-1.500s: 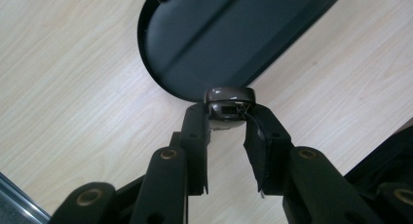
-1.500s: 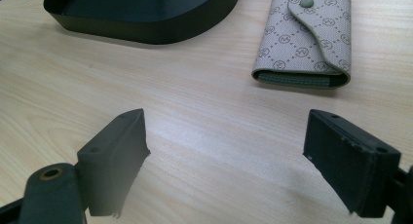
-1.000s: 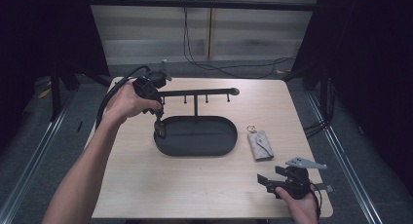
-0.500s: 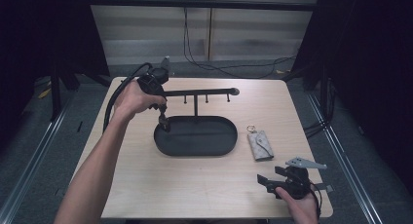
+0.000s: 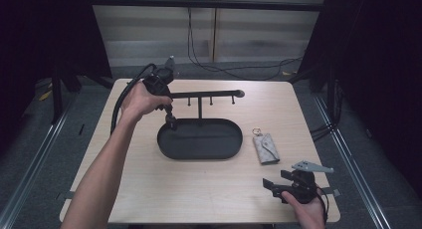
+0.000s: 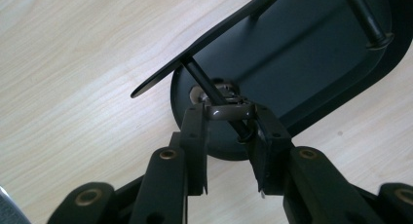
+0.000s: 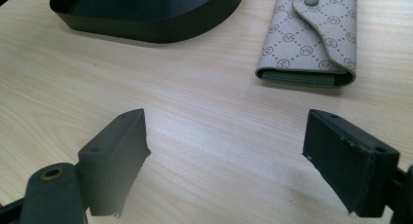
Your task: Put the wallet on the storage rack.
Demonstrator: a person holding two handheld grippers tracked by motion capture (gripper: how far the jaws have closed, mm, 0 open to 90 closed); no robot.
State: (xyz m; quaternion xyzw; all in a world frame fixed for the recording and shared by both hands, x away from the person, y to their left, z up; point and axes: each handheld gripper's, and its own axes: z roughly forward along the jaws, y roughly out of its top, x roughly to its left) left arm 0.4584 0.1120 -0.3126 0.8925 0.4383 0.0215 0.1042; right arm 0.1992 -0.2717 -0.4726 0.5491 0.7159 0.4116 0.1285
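Observation:
A black oval tray carries a T-shaped stand whose crossbar has small pegs hanging under it. My left gripper hangs by the bar's left end, above the tray's left rim. In the left gripper view it is shut on a small glossy brown band. A thin black peg under the crossbar runs down past that band. My right gripper rests open on the table at the front right, nothing between its fingers.
A beige patterned key case with a snap flap lies right of the tray, its metal ring toward the back. The tray's wall is beyond my right gripper. A cable trails from the left hand.
My left hand has lifted slightly and drawn back toward the crossbar's left end, its gripper still shut on the band. The right gripper has stayed put.

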